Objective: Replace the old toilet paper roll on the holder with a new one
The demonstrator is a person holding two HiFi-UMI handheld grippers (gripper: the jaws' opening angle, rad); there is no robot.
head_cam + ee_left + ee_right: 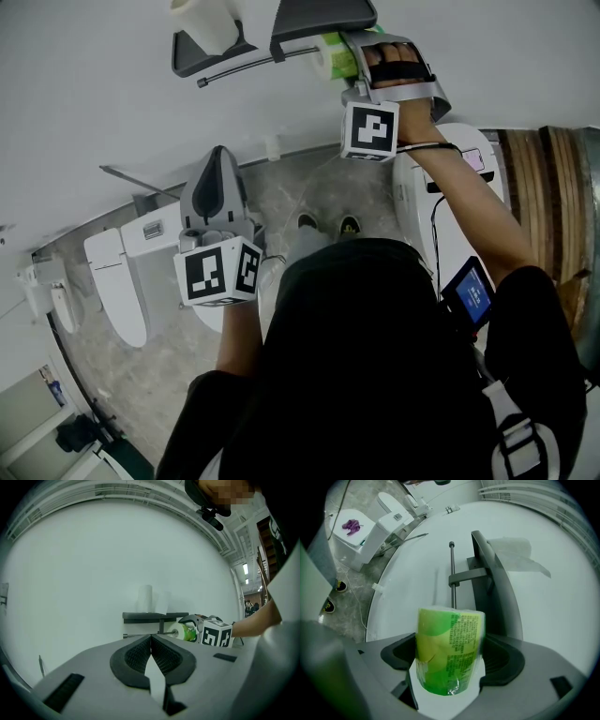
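The right gripper's (349,58) jaws pinch a green-wrapped toilet paper roll (450,651) by its sides. The left gripper's (219,157) jaws are pressed together at their ribbed pads with nothing between them.

The right gripper view looks along the holder's thin rod (452,573). The roll sits over the rod's near end and hides it, so I cannot tell whether it is threaded on. The dark holder shelf (490,573) runs just beside it. That view also catches a toilet (354,527) below (something purple lies on its lid).

The left gripper view gives the side-on picture. A white roll (145,599) stands upright on the shelf's top. The green roll is at the shelf's right end, with the right gripper's marker cube (215,634) behind it.

The head view shows the pose. The right arm (469,206) is stretched out to the holder. The left arm is bent, and its gripper is held lower, well apart from the holder and pointing at the wall (94,94).
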